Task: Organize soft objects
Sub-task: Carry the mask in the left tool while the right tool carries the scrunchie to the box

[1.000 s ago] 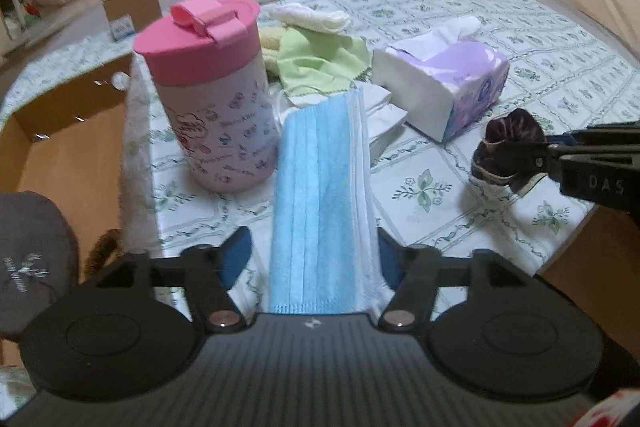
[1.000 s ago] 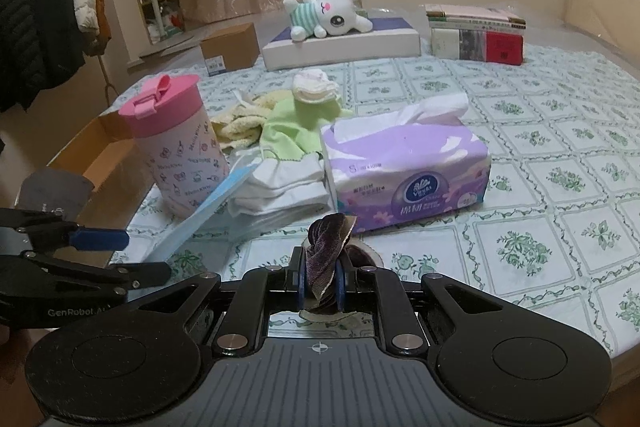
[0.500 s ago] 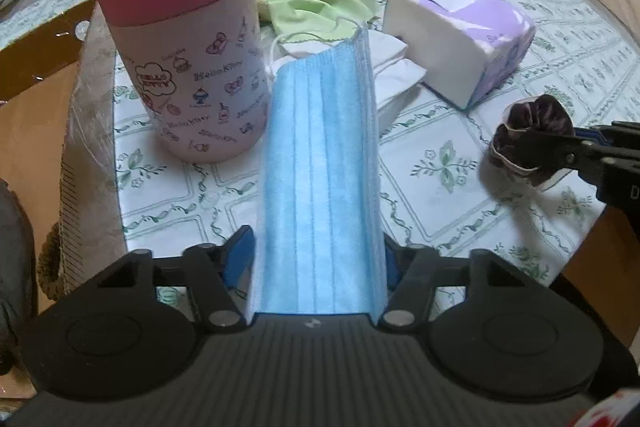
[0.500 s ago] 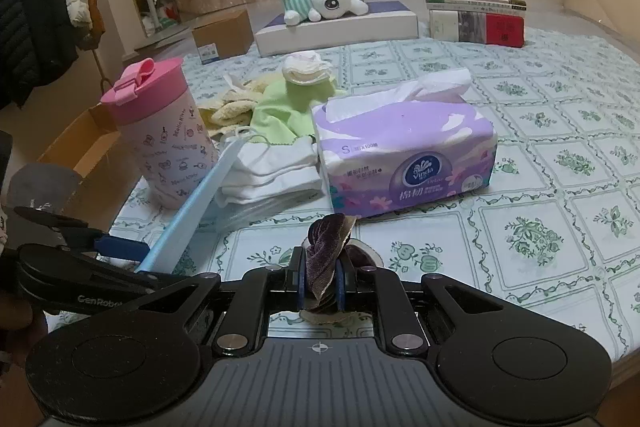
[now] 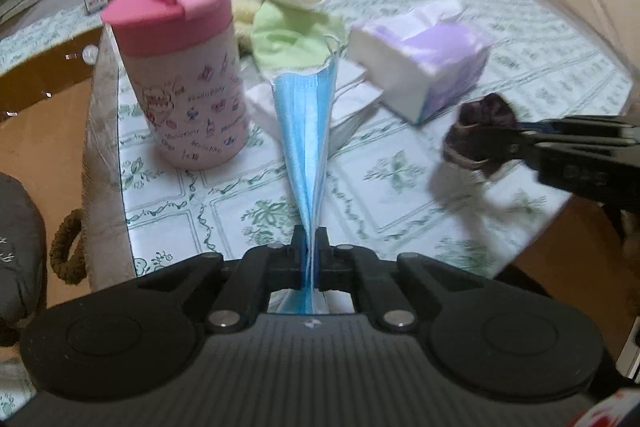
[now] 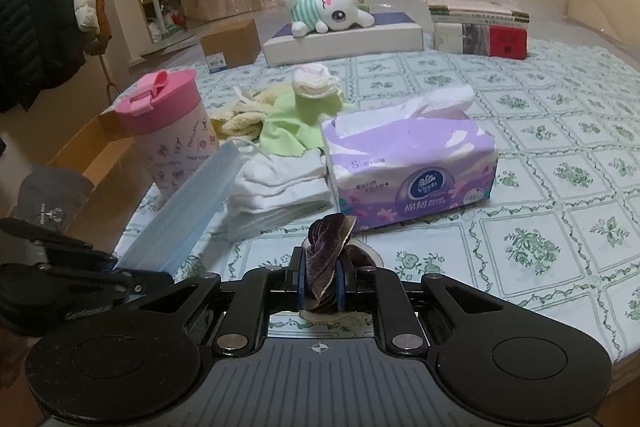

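Left gripper (image 5: 310,239) clamped tight on mask (image 5: 306,131); right gripper (image 6: 319,277) pinching scrunchie (image 6: 326,247). Lift mask clear of cup (image 5: 188,75) without snagging ear loops.

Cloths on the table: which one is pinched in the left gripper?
The blue face mask, bunched between the shut left gripper. The green cloth and white folded cloths lie loose.
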A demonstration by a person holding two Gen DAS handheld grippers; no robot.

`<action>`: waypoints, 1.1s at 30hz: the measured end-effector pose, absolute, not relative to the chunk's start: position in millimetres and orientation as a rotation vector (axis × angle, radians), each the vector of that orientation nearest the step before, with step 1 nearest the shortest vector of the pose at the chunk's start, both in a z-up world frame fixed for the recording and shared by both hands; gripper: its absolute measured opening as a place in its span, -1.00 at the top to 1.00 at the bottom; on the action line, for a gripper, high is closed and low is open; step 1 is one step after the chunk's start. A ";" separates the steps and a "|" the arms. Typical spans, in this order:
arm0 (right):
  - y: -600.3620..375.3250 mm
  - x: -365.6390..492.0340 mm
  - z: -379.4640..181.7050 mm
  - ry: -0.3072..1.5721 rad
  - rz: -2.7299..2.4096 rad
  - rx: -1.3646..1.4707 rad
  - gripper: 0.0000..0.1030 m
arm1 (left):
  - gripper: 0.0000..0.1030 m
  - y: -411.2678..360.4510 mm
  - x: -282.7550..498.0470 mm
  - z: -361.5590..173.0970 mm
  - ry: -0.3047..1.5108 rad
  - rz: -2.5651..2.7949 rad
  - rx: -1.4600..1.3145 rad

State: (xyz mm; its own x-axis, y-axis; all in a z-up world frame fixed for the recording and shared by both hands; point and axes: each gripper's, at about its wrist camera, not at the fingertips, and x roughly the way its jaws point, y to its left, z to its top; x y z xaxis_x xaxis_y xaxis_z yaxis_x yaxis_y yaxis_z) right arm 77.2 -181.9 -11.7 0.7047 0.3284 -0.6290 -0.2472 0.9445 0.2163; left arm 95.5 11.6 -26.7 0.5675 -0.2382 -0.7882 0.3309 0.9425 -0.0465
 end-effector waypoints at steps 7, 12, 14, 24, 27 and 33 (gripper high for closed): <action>-172.7 64.9 8.3 0.673 0.351 0.107 0.72 | 0.95 18.4 70.8 17.9 0.801 -0.336 0.081; -156.7 57.6 22.3 0.647 0.412 0.102 0.72 | 0.95 43.4 51.9 48.9 0.726 -0.287 0.058; -146.9 55.3 26.6 0.637 0.445 0.093 0.72 | 0.95 58.3 46.3 57.1 0.708 -0.259 0.050; -73.9 58.8 47.0 0.613 0.648 0.053 0.72 | 0.95 148.6 49.6 71.3 0.683 -0.047 0.007; -50.3 63.5 49.2 0.610 0.696 0.025 0.72 | 0.95 173.8 59.4 69.5 0.681 -0.002 -0.004; -7.1 82.9 43.1 0.631 0.757 0.008 0.73 | 0.95 209.1 80.8 66.4 0.682 0.041 -0.021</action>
State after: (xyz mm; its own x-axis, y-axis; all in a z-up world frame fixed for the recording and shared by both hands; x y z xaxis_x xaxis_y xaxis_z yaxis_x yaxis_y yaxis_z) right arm 82.9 -7.1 43.1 0.5528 0.6424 -0.5308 -0.6380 0.7360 0.2263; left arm 80.9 209.1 66.4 0.7757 0.0305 -0.6304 -0.0444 0.9990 -0.0062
